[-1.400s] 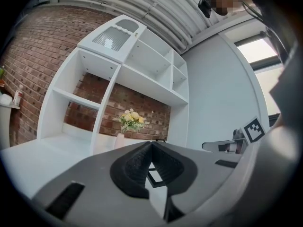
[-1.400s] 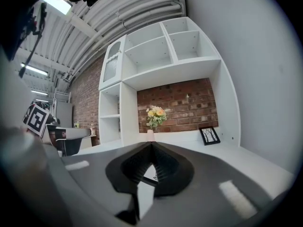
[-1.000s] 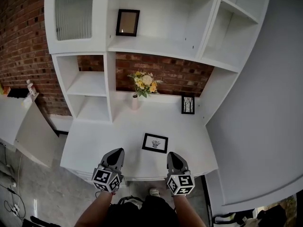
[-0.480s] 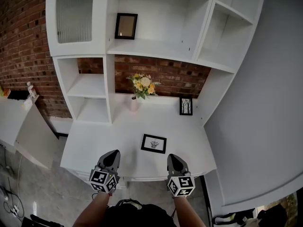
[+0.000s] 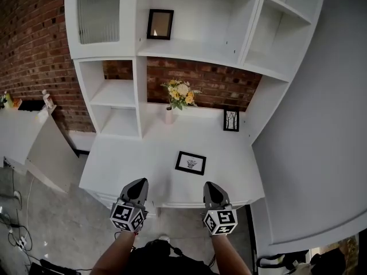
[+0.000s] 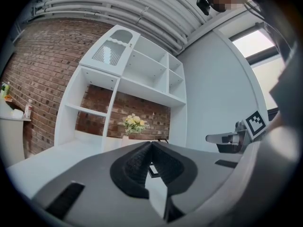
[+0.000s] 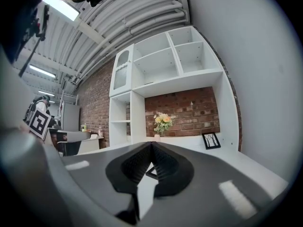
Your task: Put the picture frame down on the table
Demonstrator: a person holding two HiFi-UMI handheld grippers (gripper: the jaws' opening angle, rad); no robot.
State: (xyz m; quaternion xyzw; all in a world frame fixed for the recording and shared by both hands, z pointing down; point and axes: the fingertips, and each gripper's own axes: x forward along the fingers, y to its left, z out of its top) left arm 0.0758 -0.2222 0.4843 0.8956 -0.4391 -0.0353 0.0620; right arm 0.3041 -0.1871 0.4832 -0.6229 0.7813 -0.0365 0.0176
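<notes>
Left gripper (image 6: 150, 144): fingers (image 6: 134, 164) are pressing together tip to tip, clenched on nothing. Right gripper (image 7: 150, 144): fingers (image 7: 136, 163) are doing the same, clenched and empty. In the head view both grippers are hovering side by side at the front edge of the bench (image 5: 123, 165), held level and pointing toward its back edge, each in one of the person's hands.

The picture frame (image 5: 191, 162) is lying flat on the bench, face up, slightly right of centre and nearer the front edge than the back. It is sitting ahead of the gap between the two grippers, apart from both.

A second small frame (image 5: 231, 120) is standing upright near the back right corner. A vase of flowers (image 5: 179, 95) is standing at the back edge, about mid-width. A third frame (image 5: 160, 24) is leaning on a shelf of the white shelving unit (image 5: 143, 90) above the bench, and a brick wall (image 5: 34, 50) is showing behind it.
</notes>
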